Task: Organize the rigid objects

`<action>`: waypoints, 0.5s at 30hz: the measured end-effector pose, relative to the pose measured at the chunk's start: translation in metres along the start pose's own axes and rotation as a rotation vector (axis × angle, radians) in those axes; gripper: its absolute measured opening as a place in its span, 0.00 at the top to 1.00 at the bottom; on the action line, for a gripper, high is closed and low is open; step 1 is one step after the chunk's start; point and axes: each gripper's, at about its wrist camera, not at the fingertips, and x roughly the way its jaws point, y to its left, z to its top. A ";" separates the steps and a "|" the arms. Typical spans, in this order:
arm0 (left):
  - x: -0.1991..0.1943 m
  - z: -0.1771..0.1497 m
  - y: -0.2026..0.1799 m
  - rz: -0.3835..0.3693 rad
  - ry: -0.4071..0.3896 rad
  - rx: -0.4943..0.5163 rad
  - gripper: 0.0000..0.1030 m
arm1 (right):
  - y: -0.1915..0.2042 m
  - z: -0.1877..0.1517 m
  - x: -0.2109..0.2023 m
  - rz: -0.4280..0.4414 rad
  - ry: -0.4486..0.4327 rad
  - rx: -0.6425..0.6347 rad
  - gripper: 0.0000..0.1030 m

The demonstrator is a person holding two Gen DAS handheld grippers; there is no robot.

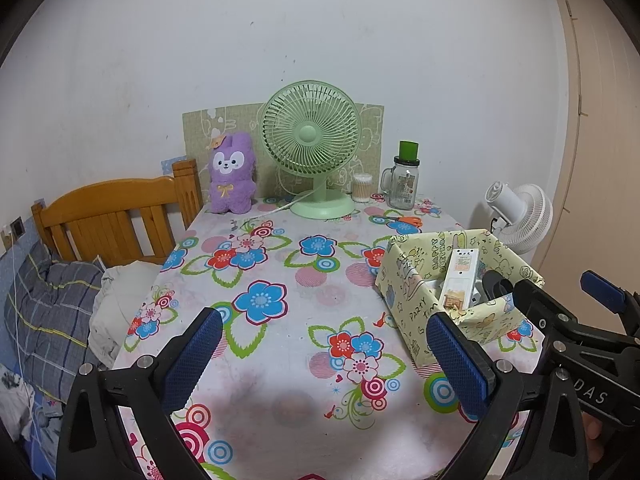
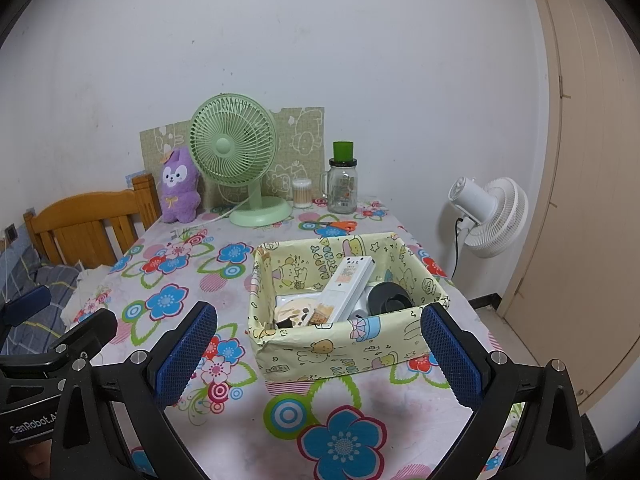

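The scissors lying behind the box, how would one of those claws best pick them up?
Grip the scissors across the dark blades, coming straight down from above. They lie flat on the table, so there is nothing to slide under, and the orange handles are wider loops. The right gripper is nearer and open, but must clear the box.

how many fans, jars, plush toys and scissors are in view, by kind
fans: 2, the green desk fan and the white floor fan
jars: 1, the glass jar
plush toys: 1, the purple plush
scissors: 1, the orange-handled scissors
total: 5
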 end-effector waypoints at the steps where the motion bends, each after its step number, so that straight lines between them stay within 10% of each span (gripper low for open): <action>1: 0.000 0.000 0.000 -0.001 -0.001 0.000 0.00 | 0.000 0.000 0.000 0.000 0.001 0.000 0.00; 15: 0.005 -0.001 -0.003 -0.007 0.003 0.003 0.00 | 0.000 -0.002 0.005 -0.005 0.004 0.008 0.00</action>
